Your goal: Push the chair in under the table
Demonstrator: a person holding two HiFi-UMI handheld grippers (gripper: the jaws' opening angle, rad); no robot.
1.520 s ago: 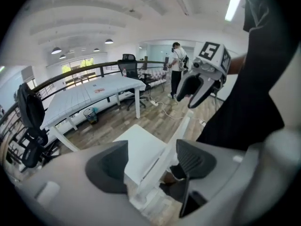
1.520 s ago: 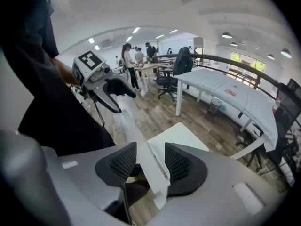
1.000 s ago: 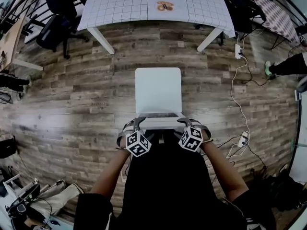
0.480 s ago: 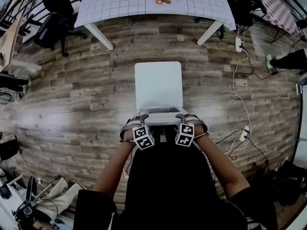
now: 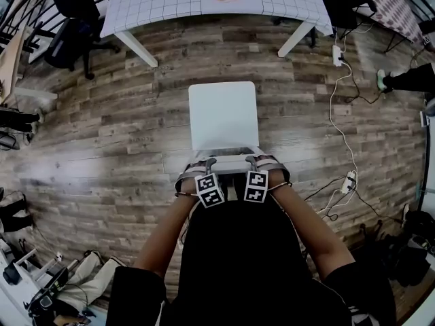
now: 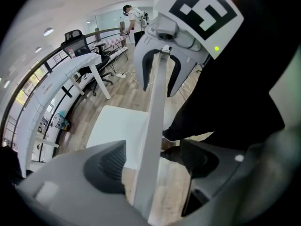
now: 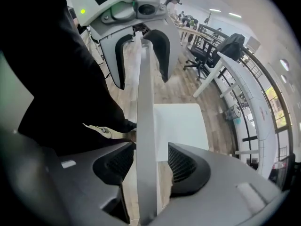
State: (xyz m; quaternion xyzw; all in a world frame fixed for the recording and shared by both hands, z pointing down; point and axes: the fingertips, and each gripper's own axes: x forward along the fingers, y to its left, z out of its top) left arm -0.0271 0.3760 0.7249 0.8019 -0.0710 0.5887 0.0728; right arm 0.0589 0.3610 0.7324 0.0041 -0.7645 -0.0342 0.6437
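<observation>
A white chair stands on the wood floor, its seat [image 5: 223,114] facing the grid-topped table [image 5: 204,2] farther off. My left gripper [image 5: 204,163] and right gripper [image 5: 253,161] point down over the backrest's top edge [image 5: 226,159], side by side. In the left gripper view the thin backrest [image 6: 153,121] runs between the left gripper's [image 6: 153,163] jaws, with a wide gap on the right side. In the right gripper view the backrest [image 7: 145,102] stands between the right gripper's [image 7: 149,166] jaws, which are closing; a gap shows at the right pad [image 7: 186,166].
Two slanted table legs [image 5: 139,49] [image 5: 296,39] frame the space under the table. Black office chairs [image 5: 75,19] stand at the far left. A power strip and cable [image 5: 338,56] trail down the right side. Bags and gear [image 5: 41,284] lie at lower left.
Both grippers have sunk over the backrest's top edge and drawn closer together. The chair has not visibly shifted on the floor.
</observation>
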